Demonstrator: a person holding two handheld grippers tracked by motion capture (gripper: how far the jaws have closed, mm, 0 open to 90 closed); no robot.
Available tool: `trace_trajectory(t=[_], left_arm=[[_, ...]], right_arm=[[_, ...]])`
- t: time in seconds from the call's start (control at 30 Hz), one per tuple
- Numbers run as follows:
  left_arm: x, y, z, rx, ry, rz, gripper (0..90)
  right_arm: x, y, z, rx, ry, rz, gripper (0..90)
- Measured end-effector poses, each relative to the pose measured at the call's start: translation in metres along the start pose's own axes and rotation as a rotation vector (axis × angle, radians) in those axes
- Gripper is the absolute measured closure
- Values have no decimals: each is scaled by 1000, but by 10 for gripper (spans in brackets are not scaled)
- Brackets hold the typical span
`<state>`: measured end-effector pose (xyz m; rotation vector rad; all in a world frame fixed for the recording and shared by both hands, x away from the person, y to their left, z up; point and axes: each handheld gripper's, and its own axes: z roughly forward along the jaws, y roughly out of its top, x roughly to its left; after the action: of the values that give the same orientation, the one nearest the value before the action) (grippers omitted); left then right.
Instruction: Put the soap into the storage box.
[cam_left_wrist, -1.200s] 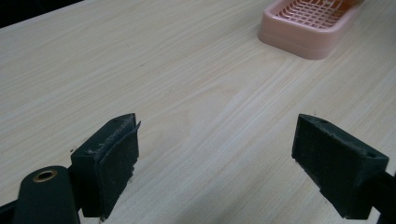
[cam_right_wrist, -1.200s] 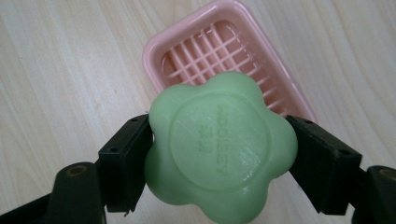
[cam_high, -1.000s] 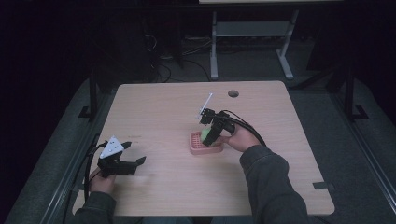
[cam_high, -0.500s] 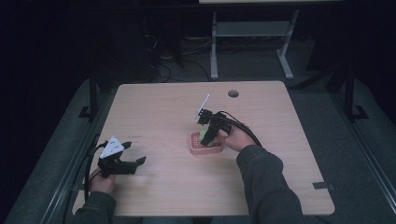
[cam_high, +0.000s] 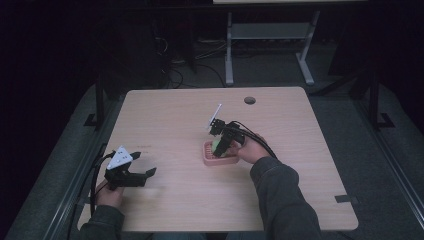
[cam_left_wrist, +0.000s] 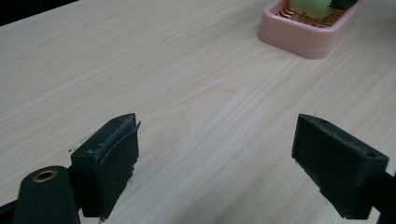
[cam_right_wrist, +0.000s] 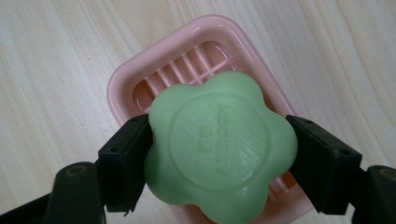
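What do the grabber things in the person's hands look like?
Each gripper is black with two chunky, blocky black jaws. The left gripper has a pale three-cornered plate on top and a black cable trailing from it. The right gripper carries a white plate too, with black cables running back along the hand. The person wears dark grey long sleeves.

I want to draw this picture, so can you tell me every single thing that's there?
soap: one, green, flower-shaped, held over the dish
soap dish: one, pink, ribbed inside, middle of the table
table: one, light wood, with a round dark hole near the far edge
metal stand: one, grey, on the floor behind the table
right tongs: black, clamped on the soap
left tongs: black, open, above bare table near the front left
sleeves: two, dark grey, bottom edge
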<state>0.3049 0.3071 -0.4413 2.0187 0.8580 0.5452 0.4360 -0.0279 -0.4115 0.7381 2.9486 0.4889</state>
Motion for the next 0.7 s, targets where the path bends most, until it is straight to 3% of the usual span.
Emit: trace_trajectory(t=[0.7], left_arm=[[0,0,0,-2,1,-1,144]], right_arm=[[1,1,4,13,-22,-6,256]])
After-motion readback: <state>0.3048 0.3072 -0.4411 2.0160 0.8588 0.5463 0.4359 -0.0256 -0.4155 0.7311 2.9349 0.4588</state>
